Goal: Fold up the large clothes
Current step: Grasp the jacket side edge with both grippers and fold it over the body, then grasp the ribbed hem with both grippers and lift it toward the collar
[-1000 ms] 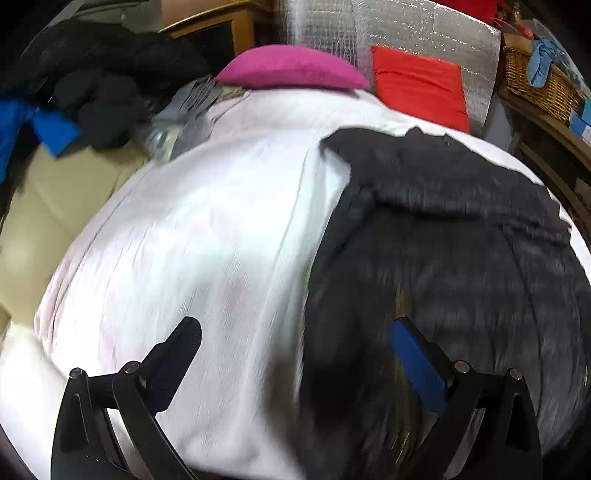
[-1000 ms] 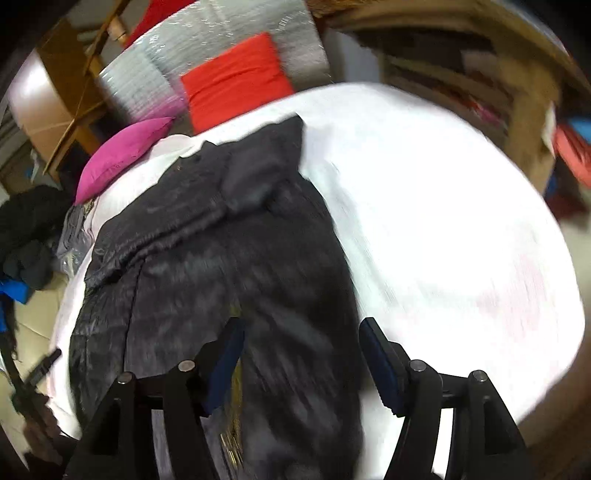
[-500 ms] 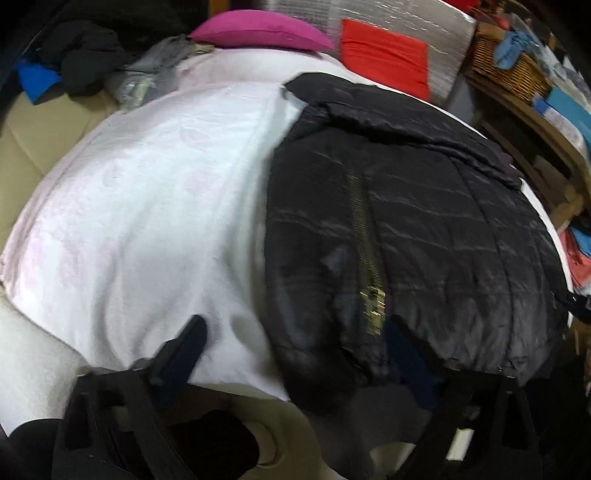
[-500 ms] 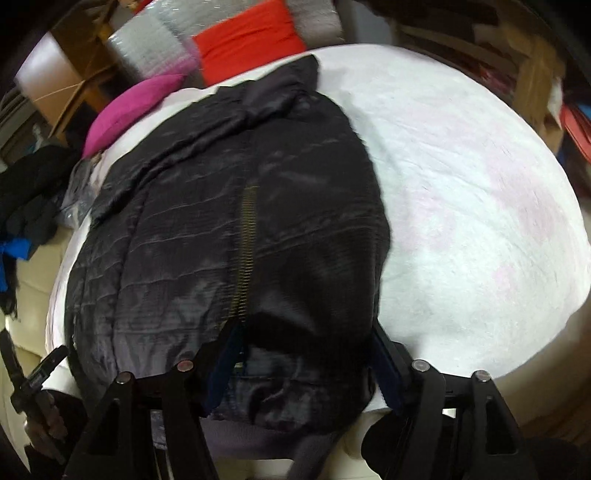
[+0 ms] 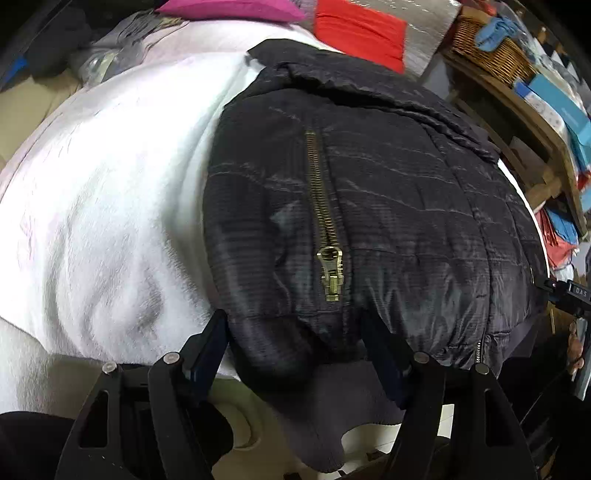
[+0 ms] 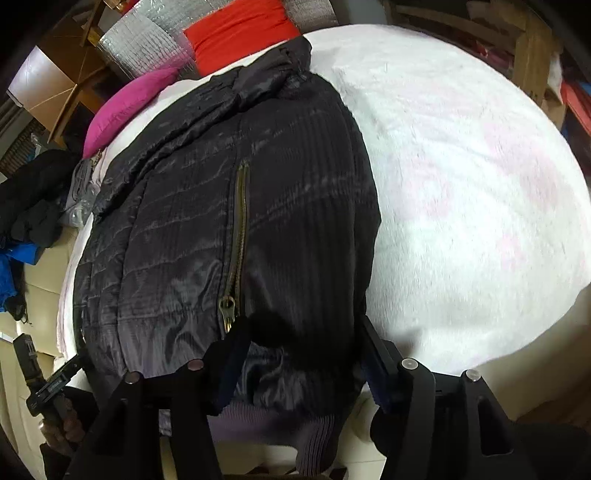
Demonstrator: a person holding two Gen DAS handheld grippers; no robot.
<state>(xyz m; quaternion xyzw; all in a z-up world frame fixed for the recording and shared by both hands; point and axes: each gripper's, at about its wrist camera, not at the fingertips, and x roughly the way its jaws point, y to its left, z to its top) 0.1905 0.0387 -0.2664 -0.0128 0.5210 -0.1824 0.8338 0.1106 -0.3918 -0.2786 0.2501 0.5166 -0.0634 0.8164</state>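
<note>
A black quilted jacket (image 5: 406, 203) (image 6: 184, 221) lies flat on a white fleecy blanket (image 5: 110, 184) (image 6: 461, 166). Its brass zip pull (image 5: 331, 273) (image 6: 227, 308) sits near the grey ribbed hem (image 5: 332, 406) (image 6: 280, 424), which hangs over the near edge. My left gripper (image 5: 295, 347) straddles the hem's left corner, jaws closing, with the fabric bulging between them. My right gripper (image 6: 303, 347) straddles the right corner the same way, its jaws also closing. Each gripper shows at the other view's edge: left gripper (image 6: 37, 369), right gripper (image 5: 569, 291).
At the far end lie a pink cushion (image 5: 229, 7) (image 6: 125, 107), a red cushion (image 5: 358, 29) (image 6: 240, 29) and a silver foil mat (image 6: 147, 40). A wicker basket (image 5: 491, 51) stands on wooden shelves (image 5: 535, 122). Dark clothes (image 6: 33, 199) are piled at the left.
Both grippers have sunk and drawn back to the jacket's near hem. The left jaws have narrowed a good deal, the right ones slightly, and the hem corners now sit between them.
</note>
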